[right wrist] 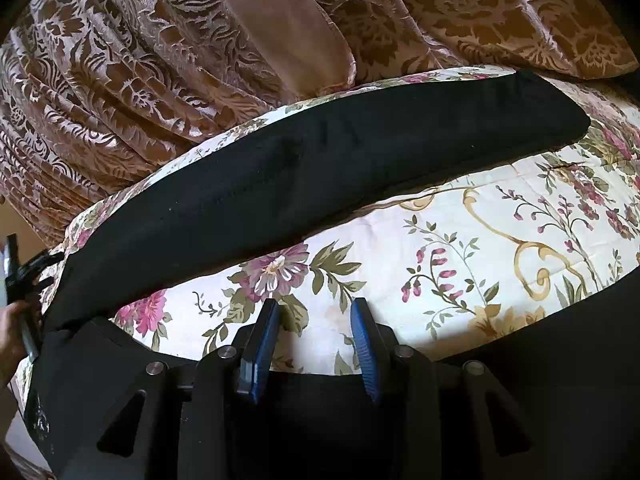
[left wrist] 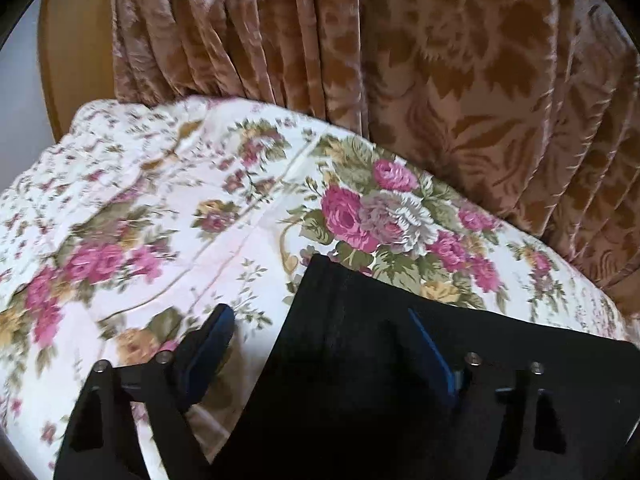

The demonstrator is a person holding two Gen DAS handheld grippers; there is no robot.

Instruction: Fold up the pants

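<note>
The black pants (right wrist: pixel 320 168) lie across a floral bedspread (right wrist: pixel 460 240), one leg stretched along the far side by the curtain. Another part of the pants lies under my right gripper (right wrist: pixel 316 320), whose blue-padded jaws stand open above the fabric edge. In the left wrist view the pants (left wrist: pixel 360 360) fill the lower right, with a corner reaching onto the bedspread (left wrist: pixel 160 220). My left gripper (left wrist: pixel 320 320) is wide open, its right finger over the black cloth and its left finger (left wrist: pixel 208 344) over the bedspread. Neither gripper holds anything.
A brown patterned curtain (left wrist: pixel 440 60) hangs behind the bed and rests on its far edge. A wooden headboard or panel (left wrist: pixel 76 40) stands at the left. My left hand and its tool (right wrist: pixel 16 280) show at the left edge of the right wrist view.
</note>
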